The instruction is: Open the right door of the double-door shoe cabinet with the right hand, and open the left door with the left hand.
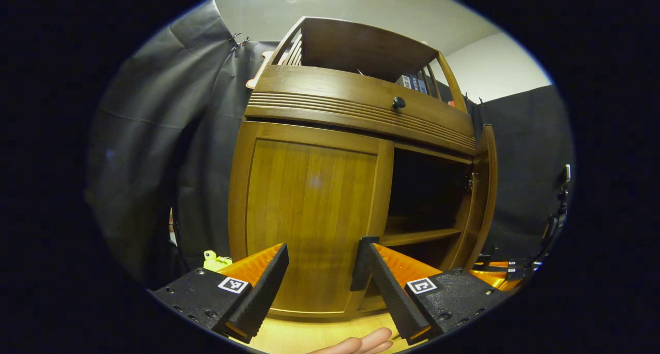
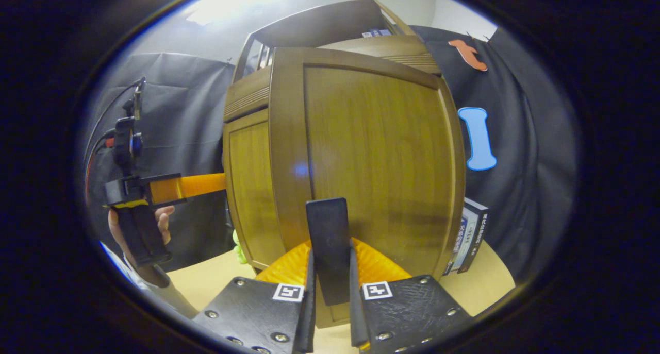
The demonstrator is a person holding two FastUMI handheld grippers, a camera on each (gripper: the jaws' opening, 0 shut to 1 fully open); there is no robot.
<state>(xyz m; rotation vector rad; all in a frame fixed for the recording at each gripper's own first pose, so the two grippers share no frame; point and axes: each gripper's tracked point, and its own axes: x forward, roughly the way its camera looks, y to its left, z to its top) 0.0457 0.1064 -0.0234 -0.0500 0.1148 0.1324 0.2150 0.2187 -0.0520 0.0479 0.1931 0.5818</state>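
Double-door shoe cabinet [image 1: 361, 112]: on a pale wooden tabletop [image 1: 309, 336], against the black cloth wall.

Left door [image 1: 309, 215]: shut, flush with the frame. Carries a black upright handle [image 1: 362, 264] at its inner edge.

Right door [image 1: 487, 189]: swung out wide, edge-on in the left gripper view, baring a dark interior with a shelf [image 1: 420, 236].

Left gripper [image 1: 325, 256]: fingers spread far apart in front of the shut left door, holding nothing. Left door's handle just inside the right-hand finger; cannot tell whether touching. In the right gripper view, reaches in from the left [image 2: 206, 185] toward the front of the left door [image 2: 250, 189], held by a hand [image 2: 154, 230].

Right gripper [image 2: 330, 271]: fingers closed on the right door handle [image 2: 327, 240], a flat black upright strip, one finger on each side of it. Right door's panel [image 2: 376, 163] looms straight ahead. Also visible low at the right of the left gripper view [image 1: 497, 269], beside the open door.

Above the doors: a drawer [image 1: 356, 99] with a round black knob [image 1: 398, 102], and an open top shelf holding small boxes [image 1: 412, 82].

On the tabletop: a yellow-green object [image 1: 214, 261] by the cabinet's left side, too small to identify; an upright box [image 2: 466, 235] just beyond the open door's far edge.

Fingertips [image 1: 361, 343] at the bottom of the left gripper view.
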